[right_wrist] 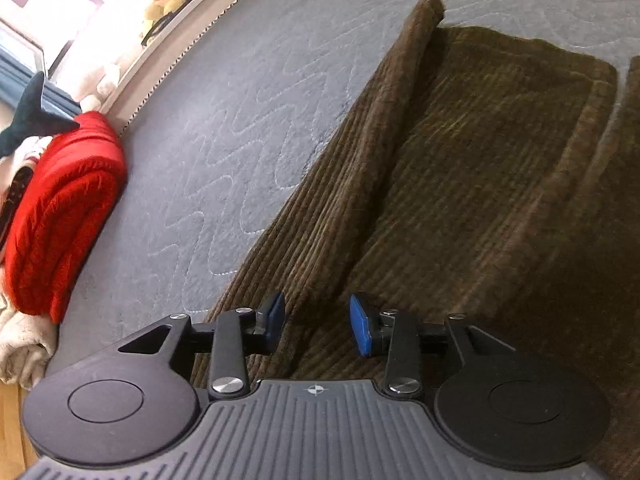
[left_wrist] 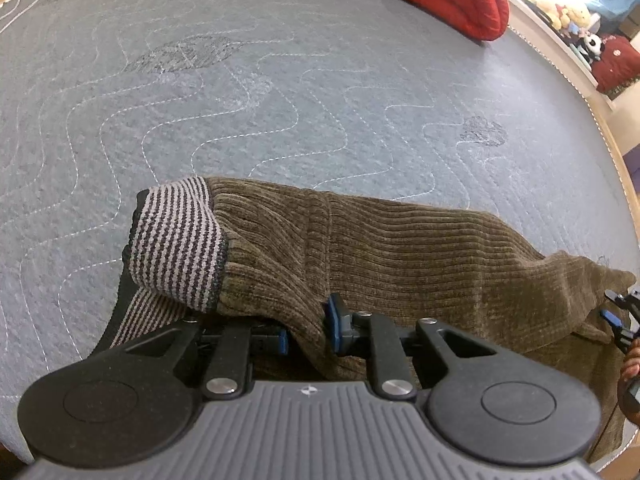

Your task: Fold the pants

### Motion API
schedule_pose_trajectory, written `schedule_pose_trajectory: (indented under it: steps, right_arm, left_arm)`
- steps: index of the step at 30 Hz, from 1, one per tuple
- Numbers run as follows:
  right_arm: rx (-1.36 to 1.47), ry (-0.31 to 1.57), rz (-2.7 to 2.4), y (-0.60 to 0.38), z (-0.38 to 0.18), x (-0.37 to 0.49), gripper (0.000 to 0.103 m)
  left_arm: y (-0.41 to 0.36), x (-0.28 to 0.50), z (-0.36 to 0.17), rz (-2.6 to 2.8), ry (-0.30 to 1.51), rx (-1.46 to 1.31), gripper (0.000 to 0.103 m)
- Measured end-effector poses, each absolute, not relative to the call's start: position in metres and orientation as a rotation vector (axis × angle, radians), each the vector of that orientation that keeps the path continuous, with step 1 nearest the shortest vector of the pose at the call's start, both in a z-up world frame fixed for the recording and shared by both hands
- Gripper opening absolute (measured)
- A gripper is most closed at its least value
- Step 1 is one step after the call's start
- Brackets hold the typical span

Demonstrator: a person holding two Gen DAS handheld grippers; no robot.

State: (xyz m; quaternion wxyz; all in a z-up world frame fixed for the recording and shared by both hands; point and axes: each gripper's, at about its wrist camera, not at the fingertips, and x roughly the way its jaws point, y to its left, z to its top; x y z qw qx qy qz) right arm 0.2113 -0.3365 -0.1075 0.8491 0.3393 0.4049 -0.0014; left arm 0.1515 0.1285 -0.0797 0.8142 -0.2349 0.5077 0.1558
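Brown corduroy pants (left_wrist: 400,248) lie across the grey quilted mattress (left_wrist: 240,100), their grey-and-black striped knit band (left_wrist: 180,240) turned up at the left end. My left gripper (left_wrist: 309,334) is shut on a raised fold of the brown cloth near that band, with a blue pad on each side of the fold. In the right wrist view the pants (right_wrist: 480,160) spread out in long folds. My right gripper (right_wrist: 319,322) hovers over their near edge, jaws apart, with no cloth pinched between its blue pads. That right gripper (left_wrist: 616,314) also shows at the far right beside the pants' end.
A folded red quilted blanket (right_wrist: 60,208) sits at the mattress (right_wrist: 240,120) edge, with a cream cloth (right_wrist: 20,344) below it. Plush toys (left_wrist: 560,12) line a ledge beyond the bed. A hand (left_wrist: 632,364) shows at the right edge.
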Motion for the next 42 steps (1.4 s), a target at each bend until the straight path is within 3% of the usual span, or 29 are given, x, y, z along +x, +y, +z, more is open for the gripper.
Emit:
schedule_pose_trajectory:
  steps: [3,4,5,7,14,22,28,30,32,38,42]
  right_arm:
    - [0.7,0.845,-0.013,-0.332,-0.109,0.215,0.039]
    - [0.696,0.84,-0.012,-0.331,-0.108,0.216,0.03]
    - [0.688,0.83,-0.012,-0.33,-0.107,0.217,0.011]
    - [0.668,0.808,-0.014,-0.329,-0.101,0.218,0.003]
    - [0.574,0.661,0.042,-0.324,-0.032,0.182,0.002]
    - [0.399,0.649,0.057,-0.345,0.023,0.069,0.002]
    - [0.411,0.886,-0.011,-0.36,-0.026,0.008,0.002]
    - [0.389,1.034,-0.016,-0.365,-0.054,0.006,0.002]
    - [0.486,1.092,-0.045,-0.385,-0.067,0.006,0.003]
    - [0.681,0.732,-0.312,-0.478,-0.011,0.014,0.004]
    - [0.791,0.644,-0.46,-0.534,-0.018,0.024,0.004]
  left_arm:
    - [0.125,0.148,-0.071,0.319,1.051,-0.461,0.014]
    - [0.125,0.147,-0.067,0.314,1.038,-0.451,0.013]
    - [0.125,0.146,-0.064,0.31,1.027,-0.45,0.012]
    - [0.127,0.144,-0.057,0.304,1.0,-0.445,0.012]
    - [0.137,0.132,-0.033,0.294,0.948,-0.466,0.01]
    - [0.161,0.077,-0.015,0.245,0.918,-0.524,0.009]
    - [0.157,0.051,-0.042,0.23,1.13,-0.486,0.011]
    - [0.155,0.053,-0.056,0.261,1.228,-0.501,0.019]
    - [0.151,0.055,-0.046,0.299,1.198,-0.462,0.022]
    - [0.123,0.055,-0.006,0.382,1.005,-0.288,0.027]
    - [0.099,0.067,-0.009,0.362,0.978,-0.192,0.031]
